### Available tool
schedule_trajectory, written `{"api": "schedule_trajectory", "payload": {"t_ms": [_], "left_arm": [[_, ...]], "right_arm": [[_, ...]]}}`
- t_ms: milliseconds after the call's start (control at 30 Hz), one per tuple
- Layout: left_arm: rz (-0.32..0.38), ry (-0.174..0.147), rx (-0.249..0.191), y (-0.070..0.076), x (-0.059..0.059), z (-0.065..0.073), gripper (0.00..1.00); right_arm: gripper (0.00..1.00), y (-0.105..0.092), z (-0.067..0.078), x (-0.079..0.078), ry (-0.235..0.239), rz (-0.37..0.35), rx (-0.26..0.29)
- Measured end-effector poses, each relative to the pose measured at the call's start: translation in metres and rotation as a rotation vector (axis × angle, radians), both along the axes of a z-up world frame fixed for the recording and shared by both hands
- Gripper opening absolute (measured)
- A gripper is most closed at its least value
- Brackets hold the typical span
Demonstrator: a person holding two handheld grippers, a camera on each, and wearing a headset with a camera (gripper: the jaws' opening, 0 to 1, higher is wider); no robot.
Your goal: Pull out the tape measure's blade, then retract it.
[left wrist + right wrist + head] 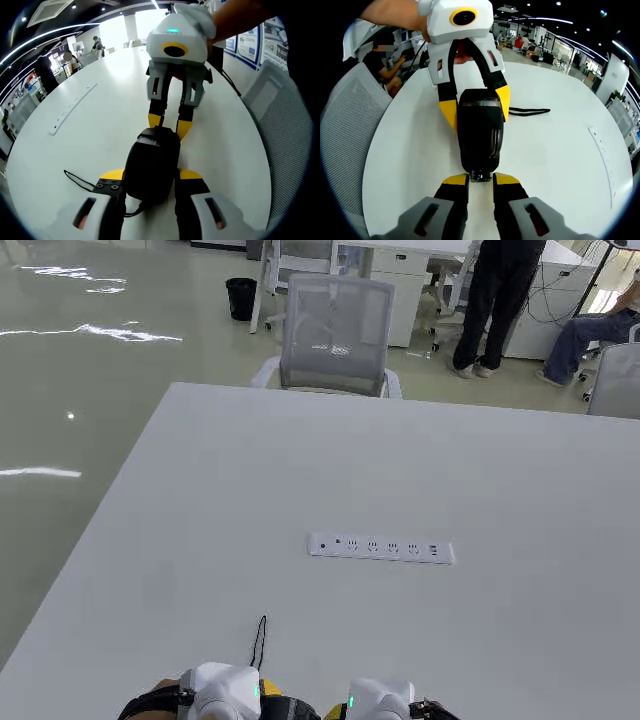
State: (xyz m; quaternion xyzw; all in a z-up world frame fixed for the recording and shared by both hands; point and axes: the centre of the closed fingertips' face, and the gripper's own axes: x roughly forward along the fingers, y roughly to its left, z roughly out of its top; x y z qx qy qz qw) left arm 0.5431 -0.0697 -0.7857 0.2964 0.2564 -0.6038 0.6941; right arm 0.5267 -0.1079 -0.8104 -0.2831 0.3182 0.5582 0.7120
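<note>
Left tongs clamping glossy black tape measure, right tongs pinching blade tip — smooth white table

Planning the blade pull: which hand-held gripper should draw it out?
Right, likely. The right hand-held gripper pinches the tape measure at its small blade end, while the left hand-held gripper clamps its body, which steadies it.
</note>
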Motion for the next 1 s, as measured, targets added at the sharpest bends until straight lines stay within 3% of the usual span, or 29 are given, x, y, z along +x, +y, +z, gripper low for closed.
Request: {"api": "schedule_trajectory", "payload": {"t_ms": [167,233,367,433,1000], "left_arm": [[0.005,0.003,0.002,0.0006,-0.0003,-0.0001,0.33],[0.007,0.005,0.007,0.0008,-0.0003,-0.0006,0.33],[0.003,0.004,0.021,0.0010,-0.0006,-0.0009,0.32],[0.013,0.020,0.019,0.0015,-0.0002,-0.0008,0.32],[0.007,0.034,0.035,0.0021,0.0004,-0.0026,0.31]], "right_arm": [[0.15,-0.0005,-0.0013,0.0023,-0.005,-0.003,-0.001],[0.15,-0.0006,-0.0012,0.0020,0.026,-0.033,0.018],[0.13,-0.0003,-0.0017,0.0026,0.023,-0.025,0.019],[0.13,-0.0003,-0.0018,0.0031,0.024,-0.030,0.019],[0.11,-0.0016,-0.0024,0.0051,0.019,-0.021,-0.017]]}}
